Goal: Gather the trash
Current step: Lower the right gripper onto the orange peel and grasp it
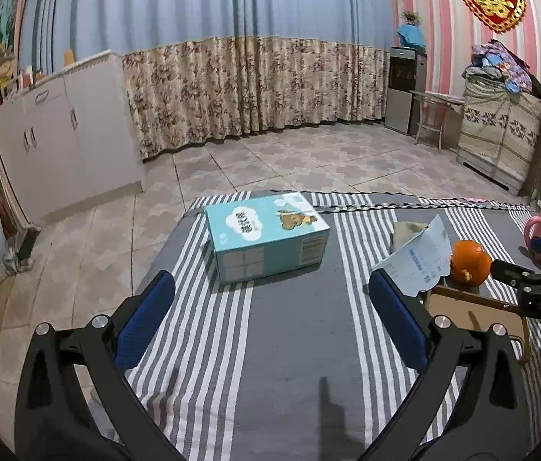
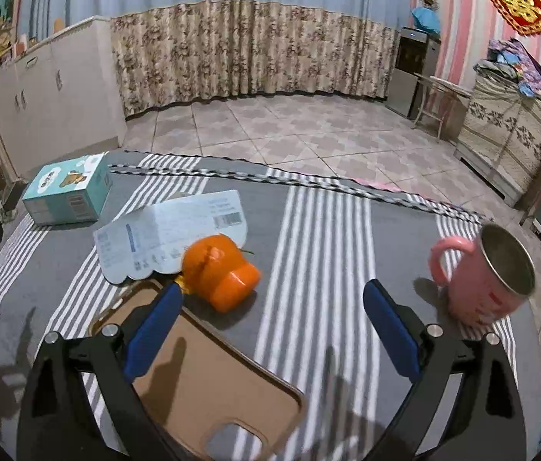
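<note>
On the striped surface, mid-span: trash candidates lie between the two tools.
Paper slip (image 2: 170, 238): thin printed sheet with a barcode and scalloped lower edge, lying partly curled; one corner stands up in the left view. Judged very light, floppy and easy to crease or slide, and likely to slip out unless pinched firmly.
Hold point, slip: the raised free edge nearest the left tool looks best; flat parts hug the cloth and give the pads nothing to bite on.
Crumpled wad (image 1: 409, 232): grey-tan, behind the slip; soft by the look of it, and should squash into any pinch.
Orange object (image 2: 220, 272): touches the slip's right end and may pin it there. Glossy and rounded, so probably slippery; cannot tell if it is trash.
Brown board (image 2: 209, 380): flat, stiff, with a handle cutout; its far end sits right by the slip.
Blue box (image 1: 266, 234): printed carton, well apart to the left; rigid-looking, contents unknown.
Pink mug (image 2: 489, 272): tilted in view, well apart to the right.
Left tool (image 1: 270, 322): spread wide, holding nothing, above bare cloth.
Right tool (image 2: 274, 326): spread wide, holding nothing, left pad over the board.
</note>
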Demonstrator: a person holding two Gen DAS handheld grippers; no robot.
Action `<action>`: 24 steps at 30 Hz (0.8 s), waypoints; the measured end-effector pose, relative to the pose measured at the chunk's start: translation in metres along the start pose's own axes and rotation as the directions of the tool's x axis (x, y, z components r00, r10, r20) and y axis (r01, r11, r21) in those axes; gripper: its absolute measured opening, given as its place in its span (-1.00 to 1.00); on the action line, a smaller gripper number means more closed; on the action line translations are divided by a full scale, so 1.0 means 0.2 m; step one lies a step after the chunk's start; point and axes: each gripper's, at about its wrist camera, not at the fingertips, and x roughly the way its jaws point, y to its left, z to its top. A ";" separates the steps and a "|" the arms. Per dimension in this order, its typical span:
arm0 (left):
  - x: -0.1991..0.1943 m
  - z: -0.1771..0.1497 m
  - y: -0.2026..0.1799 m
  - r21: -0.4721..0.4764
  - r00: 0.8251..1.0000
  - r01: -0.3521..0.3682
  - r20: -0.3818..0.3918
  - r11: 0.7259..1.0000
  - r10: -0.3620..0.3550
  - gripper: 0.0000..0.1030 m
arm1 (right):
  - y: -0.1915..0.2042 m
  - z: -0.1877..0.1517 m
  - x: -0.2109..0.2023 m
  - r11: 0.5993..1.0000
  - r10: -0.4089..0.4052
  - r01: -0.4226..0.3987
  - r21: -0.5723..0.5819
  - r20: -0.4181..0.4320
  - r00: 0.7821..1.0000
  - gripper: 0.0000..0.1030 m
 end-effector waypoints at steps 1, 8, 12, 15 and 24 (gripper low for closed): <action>0.00 0.00 0.00 -0.003 1.000 0.002 -0.001 1.000 -0.002 0.89 | 0.02 0.01 0.01 1.000 -0.002 0.002 -0.013 0.001 1.000 0.81; 0.00 -0.01 -0.02 0.009 1.000 0.008 0.010 1.000 -0.008 0.89 | 0.12 0.06 0.09 0.997 0.000 -0.002 -0.074 -0.029 1.000 0.52; 0.02 -0.02 -0.03 0.018 1.000 0.019 -0.002 1.000 -0.019 0.89 | 0.16 0.09 0.11 0.995 0.019 -0.024 -0.102 -0.051 0.999 0.27; 0.01 -0.02 -0.04 0.017 0.999 0.036 0.004 0.999 -0.036 0.89 | 0.18 0.11 0.14 0.991 0.042 -0.051 -0.124 -0.074 0.996 -0.25; 0.03 -0.01 -0.09 0.022 0.994 0.109 -0.036 0.994 -0.108 0.89 | -0.03 0.08 -0.02 0.993 0.117 -0.116 0.013 -0.015 0.993 -0.40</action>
